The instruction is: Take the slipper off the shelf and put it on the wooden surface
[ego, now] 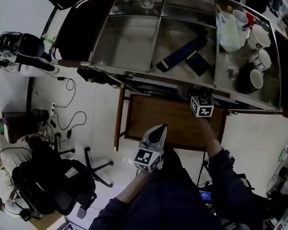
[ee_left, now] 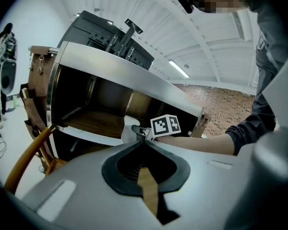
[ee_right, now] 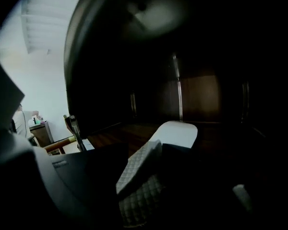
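Jaws of the left gripper (ego: 163, 126) meet at their tips with nothing between them. It hangs nearest the person, well out in front of the metal top (ego: 134, 44) of the shelf. Farther on, the right gripper (ee_right: 145, 148) is tucked under the front lip of that top, its claw spread wide and its pads pressing on nothing. The slipper (ee_right: 178, 131) lies beneath the metal top on a dark wooden floor. Its quilted part sits low between the open jaws and its pale rounded end lies beyond them. I cannot tell whether that floor is one with the wooden surface (ego: 173, 123) that shows in front of the top.

The step in hand looks like taking hold. To do it well, the claw should go in a little deeper and straddle the quilted part across its narrow width. It should then close squarely and lift only slightly, so the slipper clears the lip of the top on the way out. It is dim under there, so a slow close seems wise.

The slipper's long axis runs away from the gripper toward the back, beneath the top, leaning slightly right in the right gripper view. The quilted end, which I take for the toe, faces the gripper, and the pale open end points to the rear.
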`<state>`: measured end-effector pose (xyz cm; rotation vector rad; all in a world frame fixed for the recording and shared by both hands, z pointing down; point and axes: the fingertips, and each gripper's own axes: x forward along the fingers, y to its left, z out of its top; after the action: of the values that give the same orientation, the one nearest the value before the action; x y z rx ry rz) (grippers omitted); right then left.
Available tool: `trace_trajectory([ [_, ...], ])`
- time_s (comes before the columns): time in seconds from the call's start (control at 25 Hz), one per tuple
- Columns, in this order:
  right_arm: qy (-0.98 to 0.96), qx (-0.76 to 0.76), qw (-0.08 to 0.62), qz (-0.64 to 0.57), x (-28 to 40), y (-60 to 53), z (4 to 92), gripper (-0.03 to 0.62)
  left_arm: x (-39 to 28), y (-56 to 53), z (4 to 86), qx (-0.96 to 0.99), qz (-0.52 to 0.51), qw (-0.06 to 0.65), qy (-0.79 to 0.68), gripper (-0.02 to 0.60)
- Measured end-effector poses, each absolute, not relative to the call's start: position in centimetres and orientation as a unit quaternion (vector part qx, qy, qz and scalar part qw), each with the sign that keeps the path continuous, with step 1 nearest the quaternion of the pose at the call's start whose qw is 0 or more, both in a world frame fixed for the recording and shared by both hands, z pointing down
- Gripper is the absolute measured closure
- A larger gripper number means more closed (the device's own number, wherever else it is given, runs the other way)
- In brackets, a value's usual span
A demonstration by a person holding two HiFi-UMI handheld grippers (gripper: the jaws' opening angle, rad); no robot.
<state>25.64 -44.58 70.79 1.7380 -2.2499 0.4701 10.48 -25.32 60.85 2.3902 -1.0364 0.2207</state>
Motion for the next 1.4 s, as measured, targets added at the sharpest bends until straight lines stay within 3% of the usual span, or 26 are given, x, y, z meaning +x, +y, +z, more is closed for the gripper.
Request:
trace_trajectory([
  [0.08,-0.765,0.599,0.166,0.167,26.1,-45.6,72.6,0.392,10.0,-25.5,61.0,0.879,0.081,0.261,-0.391,0.565],
  [0.12,-0.761,0.598,0.187,0.167,26.2,-45.8,73.3,0.425,9.8,-25.5,61.0,0.877,0.081,0.262,-0.394,0.565],
  [0.16,-0.759,0.596,0.204,0.165,26.2,-45.9,73.8,0.516,9.5,-25.6,61.1,0.876,0.080,0.262,-0.397,0.565],
  [0.4,-0.779,0.579,0.192,0.144,24.1,-42.7,72.0,0.582,7.4,-24.8,61.3,0.864,0.075,0.270,-0.419,0.565],
  [0.64,-0.820,0.534,0.163,0.123,17.1,-32.4,69.1,0.586,4.6,-22.0,62.3,0.853,0.084,0.277,-0.434,0.565],
  [0.88,-0.843,0.480,0.168,0.173,8.4,-24.1,72.8,0.586,1.5,-17.7,62.8,0.843,0.087,0.274,-0.454,0.565],
  [1.08,-0.850,0.436,0.199,0.218,2.4,-23.2,76.1,0.582,-2.0,-13.7,61.6,0.823,0.064,0.277,-0.492,0.565],
  [1.16,-0.849,0.421,0.211,0.239,0.0,-24.0,77.2,0.549,-4.4,-12.4,60.9,0.816,0.058,0.271,-0.508,0.565],
  [1.4,-0.860,0.402,0.211,0.231,-3.2,-21.2,75.7,0.520,-10.1,-7.1,59.7,0.800,0.033,0.268,-0.536,0.565],
])
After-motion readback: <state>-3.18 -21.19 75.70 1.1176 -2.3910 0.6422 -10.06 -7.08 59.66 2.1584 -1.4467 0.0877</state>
